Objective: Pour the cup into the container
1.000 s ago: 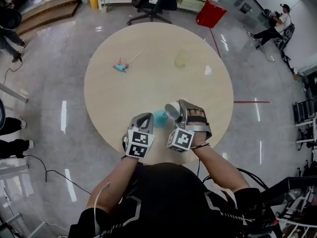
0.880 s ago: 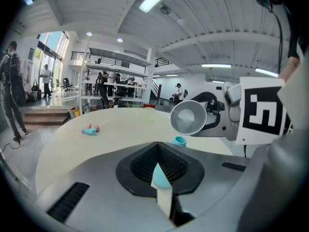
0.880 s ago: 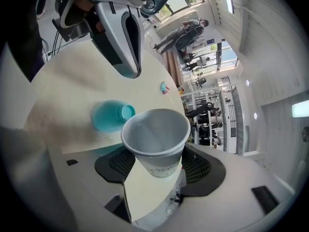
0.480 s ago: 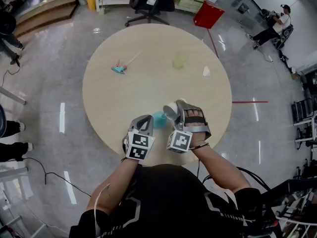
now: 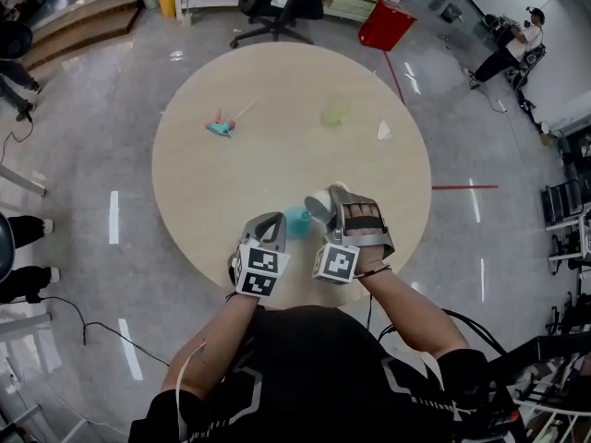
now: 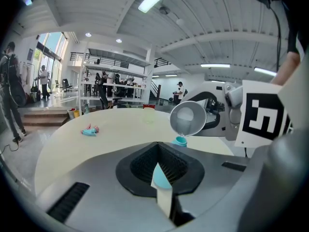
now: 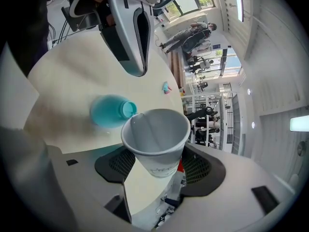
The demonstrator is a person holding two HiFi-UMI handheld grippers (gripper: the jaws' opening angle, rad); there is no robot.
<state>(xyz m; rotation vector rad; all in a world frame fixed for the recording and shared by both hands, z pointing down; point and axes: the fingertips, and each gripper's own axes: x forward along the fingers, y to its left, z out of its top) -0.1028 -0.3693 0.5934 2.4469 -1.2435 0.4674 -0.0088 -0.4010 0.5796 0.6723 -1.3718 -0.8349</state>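
Under the left gripper [image 6: 161, 178] and the right gripper [image 7: 157, 170] spreads a round, pale beige counter [image 5: 277, 155]. Its top is matte and mostly bare, and it stands on a glossy grey floor [image 5: 111, 137] streaked with reflected light. The right gripper pinches a white cup [image 7: 154, 134] between its spread jaws. The cup is tipped well over, with its mouth toward the left gripper. Just ahead of the left gripper's tip, a teal container [image 5: 297, 220] sits on the counter, its narrow neck right under the cup's lip. The left gripper's jaws are pressed together with nothing in them.

Well ahead of the left gripper lies a small teal and pink item [image 5: 220, 125]. Well ahead of the right gripper lie a faint greenish patch [image 5: 334, 113] and a white scrap [image 5: 384, 132].

Beyond the counter's far edge are a red bin [image 5: 386, 24] and an office chair [image 5: 268, 7]. A red tape line [image 5: 464, 188] marks the floor out to the right gripper's side. Far off on that side, a person [image 5: 508, 49] sits by the wall.
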